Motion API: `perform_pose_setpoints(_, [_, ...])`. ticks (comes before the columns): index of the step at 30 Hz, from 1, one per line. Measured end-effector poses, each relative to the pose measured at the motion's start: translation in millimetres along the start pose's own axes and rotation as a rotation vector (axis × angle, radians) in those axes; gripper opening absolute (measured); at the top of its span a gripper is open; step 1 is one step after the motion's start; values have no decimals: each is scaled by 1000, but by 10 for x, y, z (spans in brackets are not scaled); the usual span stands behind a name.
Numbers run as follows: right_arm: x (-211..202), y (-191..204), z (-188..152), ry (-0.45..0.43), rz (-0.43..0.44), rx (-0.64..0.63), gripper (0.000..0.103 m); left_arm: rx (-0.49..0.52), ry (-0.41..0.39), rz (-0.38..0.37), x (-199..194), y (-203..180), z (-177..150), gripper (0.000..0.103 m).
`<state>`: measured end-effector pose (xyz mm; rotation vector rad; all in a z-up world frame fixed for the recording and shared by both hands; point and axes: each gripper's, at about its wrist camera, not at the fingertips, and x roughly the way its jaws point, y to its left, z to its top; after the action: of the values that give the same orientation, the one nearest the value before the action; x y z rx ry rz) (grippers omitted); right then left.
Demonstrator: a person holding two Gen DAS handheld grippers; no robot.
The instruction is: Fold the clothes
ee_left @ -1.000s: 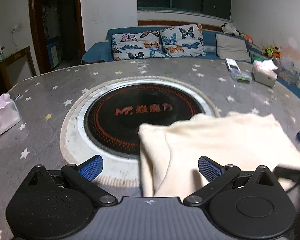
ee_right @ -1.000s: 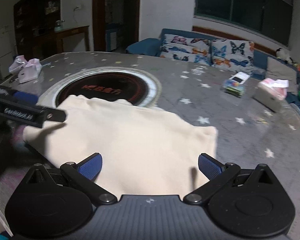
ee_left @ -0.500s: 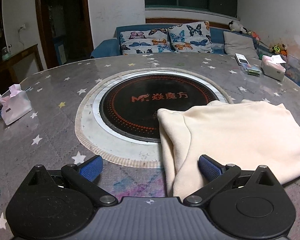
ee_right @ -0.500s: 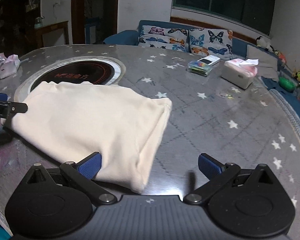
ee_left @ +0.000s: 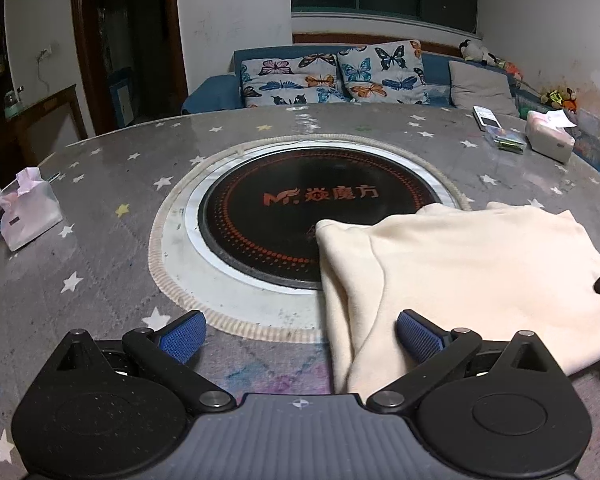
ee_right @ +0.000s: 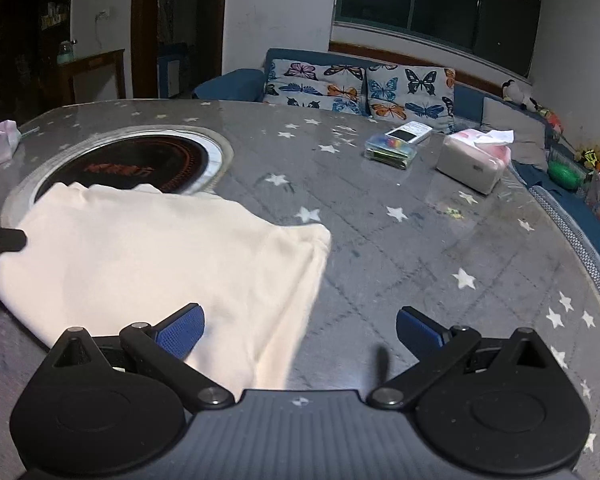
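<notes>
The round star-patterned table (ee_left: pixel 100 256) carries a built-in cooktop (ee_left: pixel 320 216), and the folded cream garment (ee_left: pixel 472 280) lies partly over its near right edge. The left gripper (ee_left: pixel 300 330) and right gripper (ee_right: pixel 300 328) both hover with fingers spread wide, holding nothing. A careless pinch could catch only the top layer and drag the fold apart.

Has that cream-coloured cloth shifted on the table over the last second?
Cannot tell. The cream cloth overlaps the black round hob at about the same edge throughout; the apparent changes seem to come from the cameras moving.
</notes>
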<state>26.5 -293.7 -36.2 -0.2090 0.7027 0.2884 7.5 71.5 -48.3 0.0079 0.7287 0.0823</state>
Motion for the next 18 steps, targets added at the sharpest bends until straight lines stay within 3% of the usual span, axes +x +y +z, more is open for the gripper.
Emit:
perform_pose_setpoints(10, [117,7,396,-36,-16,-58,103,4,8,-12,33,25,7,103])
perform_pose_setpoints(18, [572,11,518,30,-40,-71,103,-6,17,-26,41,52,5,103])
